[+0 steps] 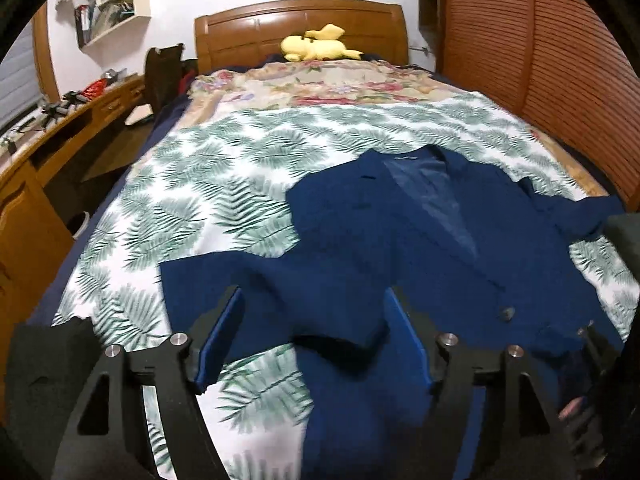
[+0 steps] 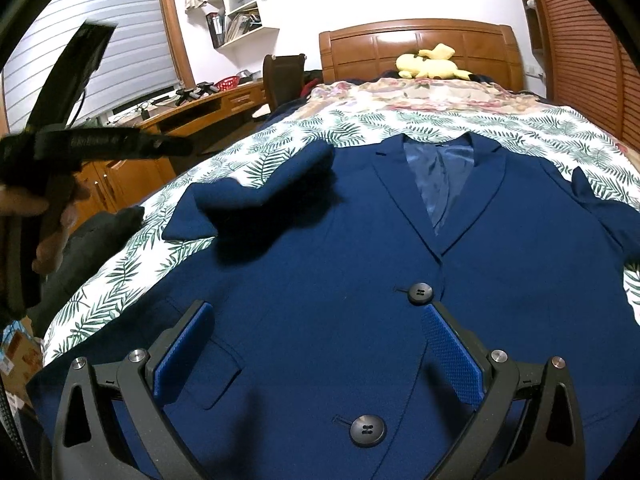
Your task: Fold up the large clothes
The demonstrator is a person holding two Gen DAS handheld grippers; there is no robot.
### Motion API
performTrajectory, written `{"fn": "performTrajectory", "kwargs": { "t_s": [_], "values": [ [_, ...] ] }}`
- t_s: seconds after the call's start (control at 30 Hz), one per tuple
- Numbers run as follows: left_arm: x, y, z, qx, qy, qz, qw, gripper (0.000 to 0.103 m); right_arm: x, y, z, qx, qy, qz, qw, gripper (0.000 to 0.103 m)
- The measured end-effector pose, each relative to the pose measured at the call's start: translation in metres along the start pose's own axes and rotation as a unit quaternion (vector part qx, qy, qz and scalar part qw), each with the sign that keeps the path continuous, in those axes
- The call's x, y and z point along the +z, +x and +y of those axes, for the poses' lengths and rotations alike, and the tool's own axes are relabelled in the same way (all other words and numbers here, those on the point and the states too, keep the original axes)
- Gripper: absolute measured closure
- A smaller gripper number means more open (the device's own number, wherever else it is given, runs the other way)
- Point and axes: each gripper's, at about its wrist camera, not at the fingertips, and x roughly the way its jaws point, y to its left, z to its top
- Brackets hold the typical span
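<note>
A bed [image 2: 520, 128] with a leaf-print sheet [image 1: 192, 184] carries a navy blazer [image 2: 320, 272] lying face up over its foot end, collar toward the wooden headboard [image 2: 416, 46]. One blazer sleeve [image 2: 264, 184] is folded in over the chest on the bed's left side. A yellow plush toy [image 1: 316, 46] rests against the headboard. The left gripper [image 1: 316, 344] and right gripper [image 2: 318, 354] both hover over the blazer, jaws apart and holding nothing.

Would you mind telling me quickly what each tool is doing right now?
Left tool: open, holding nothing, above the blue jacket's sleeve.
Right tool: open, holding nothing, above the jacket front.
</note>
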Motion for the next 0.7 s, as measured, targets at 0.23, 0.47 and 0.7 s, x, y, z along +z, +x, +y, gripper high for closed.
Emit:
{"fn": "performTrajectory", "kwargs": {
  "t_s": [0.23,0.47,0.7],
  "values": [
    [-0.014,0.024,0.049,0.028,-0.042,0.01,0.9987,0.03,0.001,0.001,0.001,-0.002,-0.004,0.003,1.0,0.0],
    [-0.036,0.066,0.089,0.047,-0.083,0.037,0.9948,0.03,0.001,0.003,0.0,-0.002,-0.006,0.007,1.0,0.0],
    [-0.06,0.106,0.115,0.054,-0.12,0.078,0.9883,0.03,0.003,0.007,-0.002,0.001,-0.005,0.011,1.0,0.0]
  ]
}}
